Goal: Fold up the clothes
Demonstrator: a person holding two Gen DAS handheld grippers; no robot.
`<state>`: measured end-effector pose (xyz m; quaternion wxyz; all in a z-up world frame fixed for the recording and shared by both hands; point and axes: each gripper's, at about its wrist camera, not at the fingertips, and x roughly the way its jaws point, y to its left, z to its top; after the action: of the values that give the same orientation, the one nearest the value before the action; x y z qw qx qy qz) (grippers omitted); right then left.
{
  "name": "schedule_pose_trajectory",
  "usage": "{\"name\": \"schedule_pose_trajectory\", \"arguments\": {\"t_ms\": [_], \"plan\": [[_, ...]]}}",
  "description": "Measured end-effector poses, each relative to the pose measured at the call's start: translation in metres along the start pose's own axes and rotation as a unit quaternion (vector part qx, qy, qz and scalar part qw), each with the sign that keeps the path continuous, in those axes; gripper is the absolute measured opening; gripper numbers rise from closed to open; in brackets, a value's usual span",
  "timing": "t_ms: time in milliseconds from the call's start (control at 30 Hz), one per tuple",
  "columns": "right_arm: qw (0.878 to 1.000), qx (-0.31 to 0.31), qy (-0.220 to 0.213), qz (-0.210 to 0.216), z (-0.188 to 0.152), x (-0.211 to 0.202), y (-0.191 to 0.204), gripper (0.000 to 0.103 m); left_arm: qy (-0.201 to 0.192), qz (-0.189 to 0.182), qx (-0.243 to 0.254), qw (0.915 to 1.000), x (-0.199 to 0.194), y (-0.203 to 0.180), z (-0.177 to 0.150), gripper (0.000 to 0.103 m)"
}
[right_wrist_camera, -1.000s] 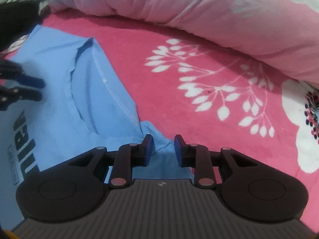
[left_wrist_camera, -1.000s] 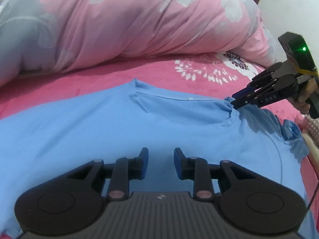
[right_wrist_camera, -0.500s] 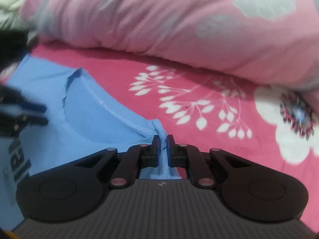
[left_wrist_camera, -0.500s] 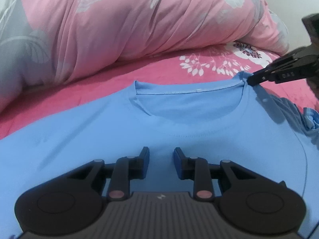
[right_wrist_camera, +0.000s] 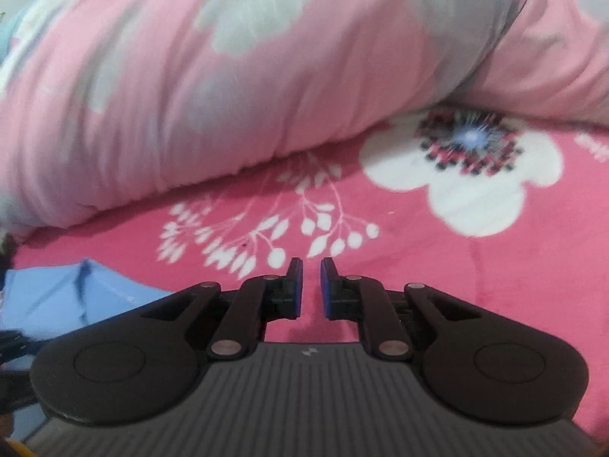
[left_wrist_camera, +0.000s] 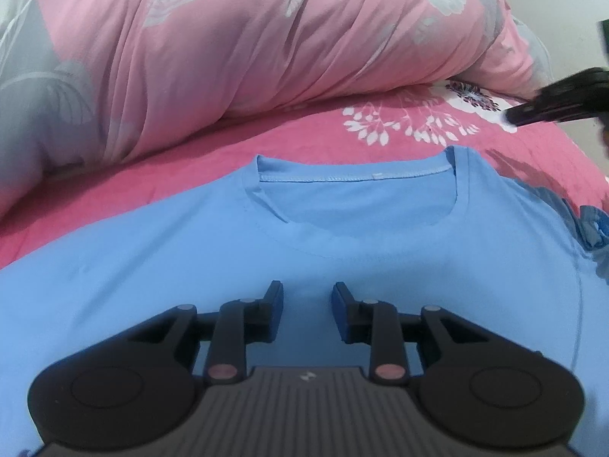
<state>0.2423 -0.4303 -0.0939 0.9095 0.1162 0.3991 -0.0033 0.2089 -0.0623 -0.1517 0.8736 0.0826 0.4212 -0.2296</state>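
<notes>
A light blue T-shirt (left_wrist_camera: pixel 342 243) lies flat on the pink bed, its neckline (left_wrist_camera: pixel 354 179) facing the far side. My left gripper (left_wrist_camera: pixel 307 301) is open and empty, low over the shirt's chest. My right gripper (right_wrist_camera: pixel 312 278) has its jaws slightly apart with nothing between them, over the bare bedspread to the right of the shirt. The shirt's collar corner (right_wrist_camera: pixel 83 289) shows at the left of the right wrist view. The right gripper also shows blurred at the right edge of the left wrist view (left_wrist_camera: pixel 512 117), lifted clear of the shirt.
A big pink and grey floral duvet (left_wrist_camera: pixel 266 45) is bunched along the far side of the bed. The pink floral bedspread (right_wrist_camera: pixel 437 251) lies between duvet and shirt. A crumpled sleeve (left_wrist_camera: pixel 590 224) sits at the shirt's right edge.
The right gripper pinched the collar's right corner, pulled it out straight, then let go and lifted away to the right. The neckline now lies flat. The left gripper stayed open over the shirt.
</notes>
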Motion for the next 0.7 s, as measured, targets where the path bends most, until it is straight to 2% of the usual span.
{"name": "schedule_pose_trajectory", "arguments": {"t_ms": [100,200,367,467,533,600,700], "plan": [[0.999,0.007,0.011,-0.033,-0.003,-0.027,-0.013,0.009,0.000,0.004,0.000,1.0000,-0.004,-0.002,0.003,0.037],[0.997,0.014,0.029,-0.068,-0.010,-0.049,-0.029,0.009,-0.004,0.014,0.002,0.9999,-0.009,-0.005,0.006,0.038],[0.993,-0.022,0.077,-0.086,-0.027,-0.071,-0.041,0.010,-0.020,0.008,0.010,0.9997,-0.019,-0.025,0.011,0.039],[0.987,-0.097,0.104,-0.079,-0.040,-0.067,-0.034,0.013,-0.019,-0.016,0.017,0.9995,-0.019,-0.047,0.011,0.039],[0.978,-0.153,0.120,-0.072,-0.048,-0.063,-0.027,0.021,-0.018,-0.036,0.027,0.9988,-0.016,-0.067,0.011,0.039],[0.966,-0.209,0.135,-0.066,-0.056,-0.059,-0.021,0.031,-0.017,-0.058,0.039,0.9974,-0.012,-0.089,0.011,0.039],[0.942,-0.291,0.158,-0.055,-0.069,-0.052,-0.011,0.043,-0.018,-0.090,0.067,0.9936,-0.006,-0.124,0.010,0.039]]}}
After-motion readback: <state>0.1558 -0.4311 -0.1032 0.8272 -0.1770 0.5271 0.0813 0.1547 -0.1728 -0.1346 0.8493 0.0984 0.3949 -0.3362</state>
